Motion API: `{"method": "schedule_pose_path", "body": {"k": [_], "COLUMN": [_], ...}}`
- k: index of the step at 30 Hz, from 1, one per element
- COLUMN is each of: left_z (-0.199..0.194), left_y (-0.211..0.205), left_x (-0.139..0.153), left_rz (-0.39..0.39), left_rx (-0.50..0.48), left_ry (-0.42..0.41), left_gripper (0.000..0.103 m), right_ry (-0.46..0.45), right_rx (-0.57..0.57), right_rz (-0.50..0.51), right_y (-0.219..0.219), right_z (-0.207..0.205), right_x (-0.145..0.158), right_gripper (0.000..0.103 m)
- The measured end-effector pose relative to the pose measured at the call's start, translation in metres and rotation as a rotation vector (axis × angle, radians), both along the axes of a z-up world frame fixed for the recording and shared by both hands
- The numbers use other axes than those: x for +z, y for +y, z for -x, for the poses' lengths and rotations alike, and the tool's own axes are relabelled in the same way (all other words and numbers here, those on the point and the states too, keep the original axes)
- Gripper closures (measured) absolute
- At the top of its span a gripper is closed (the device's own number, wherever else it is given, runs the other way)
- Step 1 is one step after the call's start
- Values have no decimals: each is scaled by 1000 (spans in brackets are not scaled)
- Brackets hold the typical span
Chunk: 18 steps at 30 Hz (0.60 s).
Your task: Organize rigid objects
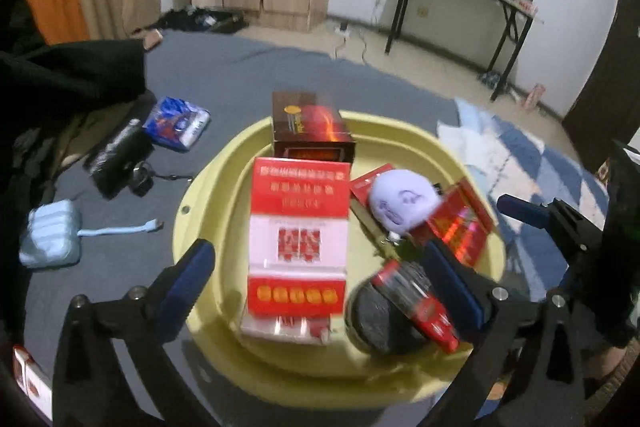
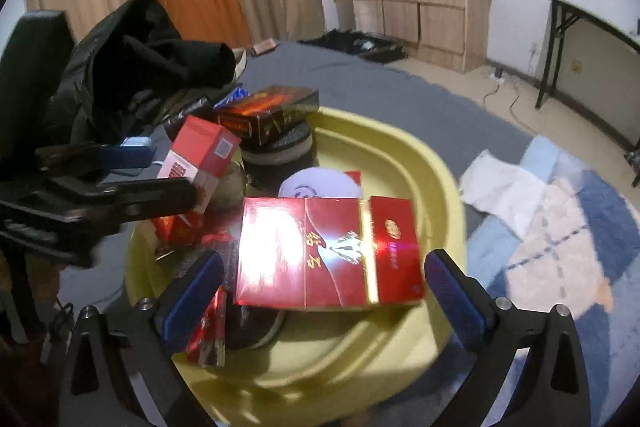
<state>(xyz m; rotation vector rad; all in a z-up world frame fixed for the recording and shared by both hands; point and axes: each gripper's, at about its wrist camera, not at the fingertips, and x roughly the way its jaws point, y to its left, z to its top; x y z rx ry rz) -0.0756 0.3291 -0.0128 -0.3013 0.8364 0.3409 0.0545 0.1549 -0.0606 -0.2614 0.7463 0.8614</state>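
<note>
Boxes are mostly piled in the yellow basin (image 1: pixel 188 227) already: a red-and-white box (image 1: pixel 298 227) sits between the left gripper (image 1: pixel 320 283) fingers, a glossy red carton (image 2: pixel 328 255) between the right gripper (image 2: pixel 324 291) fingers. Both jaws are spread wide, pinching nothing. I'd back straight out without clipping the stack, since that carton looks like it's perched loosely on top.

The left tool (image 1: pixel 320 279) hangs over a yellow basin (image 1: pixel 400 379) with its blue-padded fingers (image 1: pixel 188 279) spread wide, touching nothing. Between them stands a red-and-white carton (image 1: pixel 298 239); behind it sits a dark brown box (image 1: pixel 312 131). A pale round toy (image 1: pixel 400 203) lies to the right among red packs, near a black round object (image 1: pixel 380 319). The right tool (image 1: pixel 560 223) shows at the right edge.
</note>
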Motion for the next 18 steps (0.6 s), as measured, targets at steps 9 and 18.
{"method": "schedule_pose_path", "body": {"k": [9,18], "left_z": [68,62], "left_y": [-55,-72], "left_x": [-10,-82], "left_rz": [7,63], "left_rx": [79,144], "left_ry": [-63,92], "left_gripper": [0,0], "right_ry": [-57,-3], "right_rx": [15,10], "right_rz": [-11,87], "right_y": [-64,-102], "right_z": [52,71], "right_x": [12,-23], "right_gripper": [0,0]}}
